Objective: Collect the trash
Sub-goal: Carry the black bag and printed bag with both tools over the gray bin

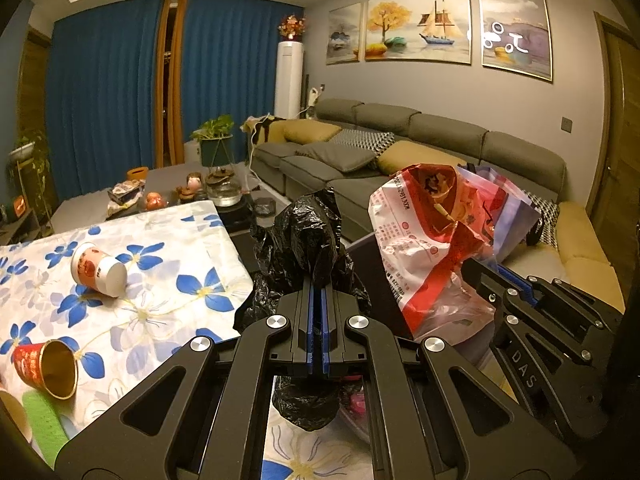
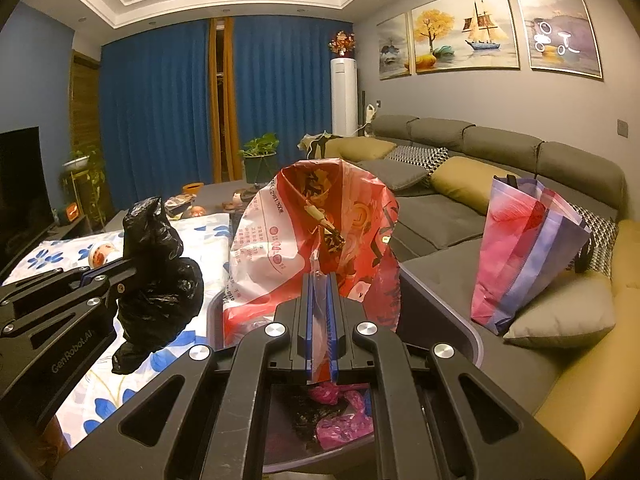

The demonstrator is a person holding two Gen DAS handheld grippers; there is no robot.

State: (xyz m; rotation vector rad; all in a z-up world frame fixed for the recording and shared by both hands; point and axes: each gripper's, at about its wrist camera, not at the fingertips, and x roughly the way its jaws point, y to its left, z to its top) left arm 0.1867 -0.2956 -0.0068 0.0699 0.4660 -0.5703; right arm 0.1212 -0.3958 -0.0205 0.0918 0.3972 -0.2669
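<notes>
Both grippers loaded with trash
Left gripper fingers clamp a crinkly black plastic bag; right gripper fingers pinch a glossy red-white snack wrapper.

Your red printed bag hides most of the bin behind it; only the bin's rim right of the bag shows. Left of the bag, the black bag covers part of a cup, whose print is too small to read.

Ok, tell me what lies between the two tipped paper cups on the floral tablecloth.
Only bare floral tablecloth lies between the white-bottomed cup and the gold-lined red cup. The left wrist view shows it.
</notes>
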